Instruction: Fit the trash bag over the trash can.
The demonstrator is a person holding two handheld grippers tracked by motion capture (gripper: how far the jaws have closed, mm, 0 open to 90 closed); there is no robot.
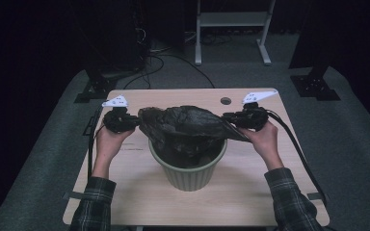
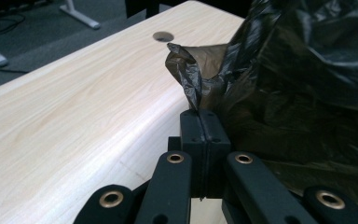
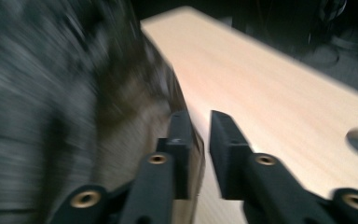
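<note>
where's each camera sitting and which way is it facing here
High view: above the person's side, looking forward and down on the table, green bin and black bag; both forearms and hands show.
Left gripper view: rides the left tool, looking along jaws shut on the bag edge.
Right gripper view: rides the right tool; jaws parted, blurred.
All views share bag and table.

Crumpled black plastic bin bag (image 1: 185, 126), stretched wide and draped over the mouth of a ribbed pale-green plastic waste bin (image 1: 189, 174), which stands upright at the table's middle.
</note>
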